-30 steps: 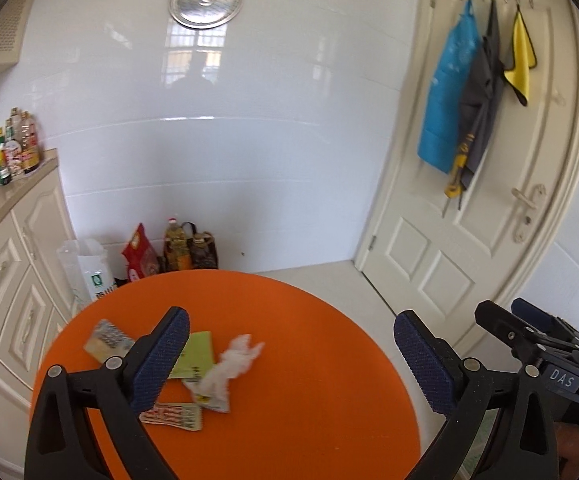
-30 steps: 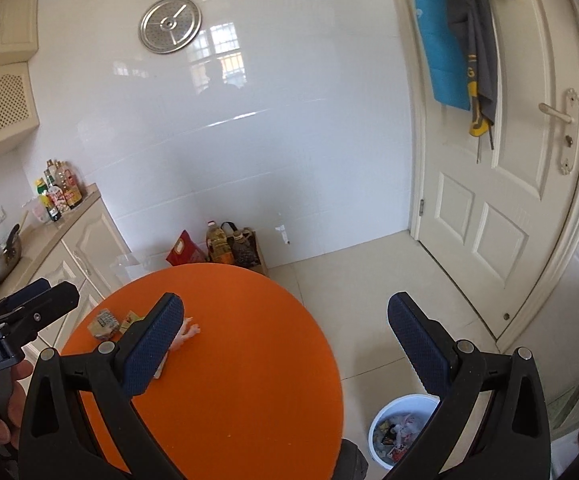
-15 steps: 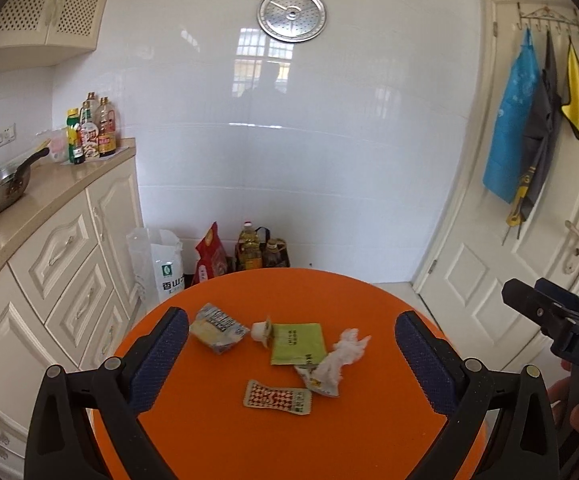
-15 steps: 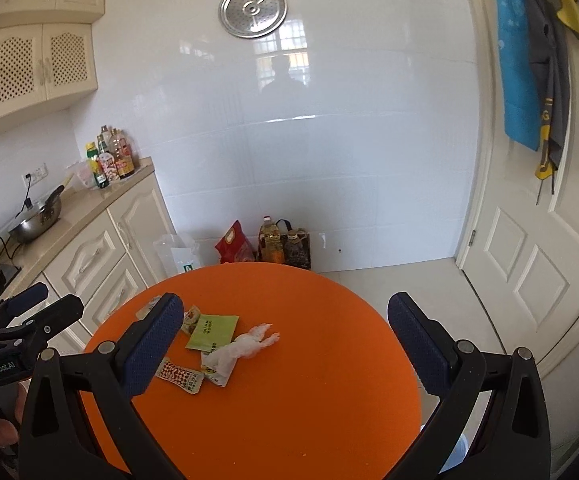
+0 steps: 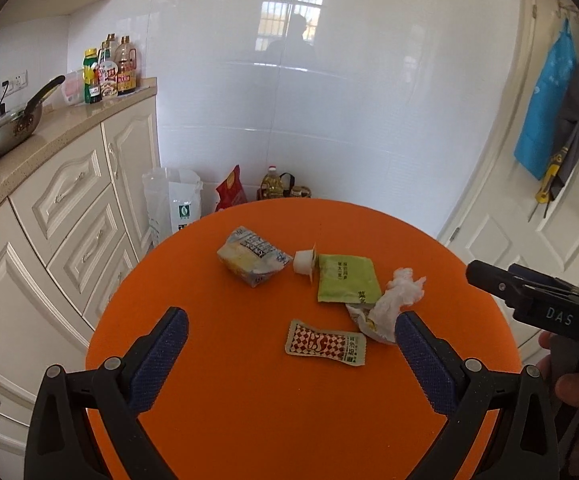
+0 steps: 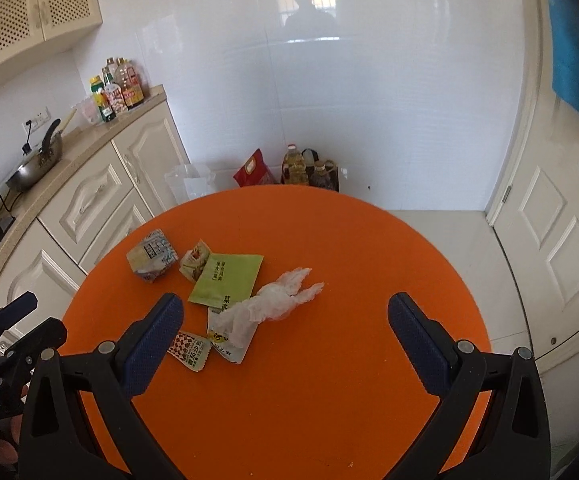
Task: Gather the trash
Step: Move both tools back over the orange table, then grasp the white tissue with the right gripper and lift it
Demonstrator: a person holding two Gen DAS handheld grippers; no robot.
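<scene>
Trash lies on a round orange table (image 5: 249,400) (image 6: 369,260): a crumpled yellow-white wrapper (image 5: 251,261) (image 6: 151,255), a small white cup (image 5: 304,266), a green packet (image 5: 347,283) (image 6: 225,280), a crumpled white tissue (image 5: 397,300) (image 6: 277,300) on a wrapper, and a red-checked sachet (image 5: 325,343) (image 6: 189,349). My left gripper (image 5: 291,344) is open and empty above the table, just short of the sachet. My right gripper (image 6: 285,328) is open and empty, right of the tissue. Each gripper shows at the edge of the other's view.
Cream cabinets (image 5: 69,208) with a counter, a pan (image 5: 5,128) and bottles (image 5: 109,68) stand left of the table. Bags and oil bottles (image 6: 301,168) sit on the floor by the tiled wall. A white door (image 6: 561,220) is at the right.
Both grippers have swung left and tilted down over the table. The trash now sits near the middle of both views. The floor bin has left the right wrist view. Both stay open.
</scene>
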